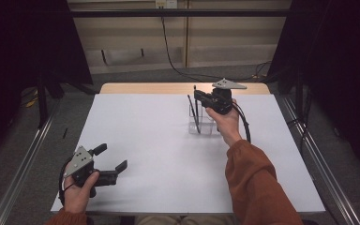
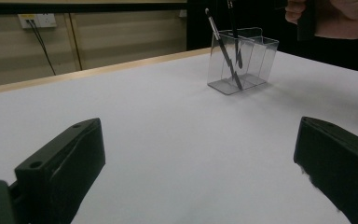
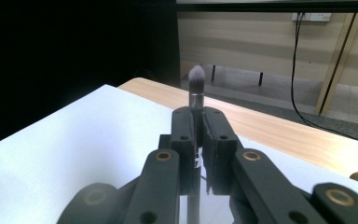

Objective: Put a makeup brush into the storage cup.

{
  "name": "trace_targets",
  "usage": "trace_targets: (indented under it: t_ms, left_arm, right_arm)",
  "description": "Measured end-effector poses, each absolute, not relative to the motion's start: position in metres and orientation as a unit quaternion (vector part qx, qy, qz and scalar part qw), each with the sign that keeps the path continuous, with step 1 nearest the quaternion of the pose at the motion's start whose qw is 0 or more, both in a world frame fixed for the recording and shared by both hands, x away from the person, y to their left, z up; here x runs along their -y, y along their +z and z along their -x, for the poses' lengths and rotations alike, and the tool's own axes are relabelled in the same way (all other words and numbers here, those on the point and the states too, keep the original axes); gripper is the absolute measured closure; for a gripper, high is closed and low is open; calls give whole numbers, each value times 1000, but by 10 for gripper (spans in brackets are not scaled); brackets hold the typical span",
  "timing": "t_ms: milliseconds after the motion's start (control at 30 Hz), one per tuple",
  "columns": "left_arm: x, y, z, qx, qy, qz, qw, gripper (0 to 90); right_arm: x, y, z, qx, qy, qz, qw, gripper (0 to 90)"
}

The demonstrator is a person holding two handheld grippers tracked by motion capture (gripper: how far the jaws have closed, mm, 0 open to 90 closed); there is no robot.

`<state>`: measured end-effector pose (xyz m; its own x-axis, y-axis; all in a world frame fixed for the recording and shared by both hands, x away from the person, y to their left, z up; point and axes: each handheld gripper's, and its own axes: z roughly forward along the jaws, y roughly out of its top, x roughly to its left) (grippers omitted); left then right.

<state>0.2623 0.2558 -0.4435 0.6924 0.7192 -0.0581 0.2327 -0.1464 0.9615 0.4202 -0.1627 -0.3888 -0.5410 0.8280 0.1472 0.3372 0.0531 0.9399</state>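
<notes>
Right tongs [image 3: 198, 135] are gripping a makeup brush [image 3: 196, 86] upright above the clear holder [image 2: 242, 63] at the far table [image 1: 159, 159]. Left tongs [image 1: 111, 162] are resting open at near left.

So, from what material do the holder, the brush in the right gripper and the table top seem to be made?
Holder: clear hard plastic, probably acrylic; glossy, and the brushes inside show through its walls.
Brush: soft pale bristles, likely synthetic, above a shiny, metal-looking ferrule; it is clamped in the right gripper.
Table top: matte white sheet, perhaps laminate, with a wood-coloured far edge.
</notes>
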Motion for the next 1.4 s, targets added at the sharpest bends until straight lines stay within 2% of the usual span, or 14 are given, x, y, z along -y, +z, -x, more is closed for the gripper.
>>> trace_targets:
  t_ms: [100, 167, 233, 367, 533, 667, 867, 1267, 1400]
  left_arm:
    - [-256, -443, -262, -327, 215, -726, 565, 20]
    - [-256, -444, -262, -327, 215, -726, 565, 20]
    - [-256, -444, -262, -327, 215, -726, 565, 20]
    - [-256, -444, -262, -329, 216, -725, 565, 20]
    - [-256, -444, -263, -328, 216, -726, 565, 20]
    - [-256, -444, -263, -330, 216, -726, 563, 20]
    - [-256, -445, -265, -334, 215, -726, 562, 20]
    - [-256, -445, -264, -338, 214, -723, 563, 20]
    - [-256, -445, -265, -335, 215, -726, 561, 20]
  right_arm:
    - [164, -390, -419, -684, 544, -429, 228, 776]
    - [164, -390, -419, -682, 545, -429, 231, 689]
    - [164, -390, -419, -682, 546, -428, 232, 645]
    - [163, -389, -418, -682, 545, -425, 238, 491]
    - [160, -389, -417, -689, 541, -418, 242, 348]
    - [160, -389, -417, -683, 547, -419, 240, 180]
    - [162, -389, -416, -682, 548, -415, 248, 40]
    - [168, -391, -412, -679, 544, -419, 260, 14]
    - [168, -392, -411, -674, 525, -438, 281, 20]
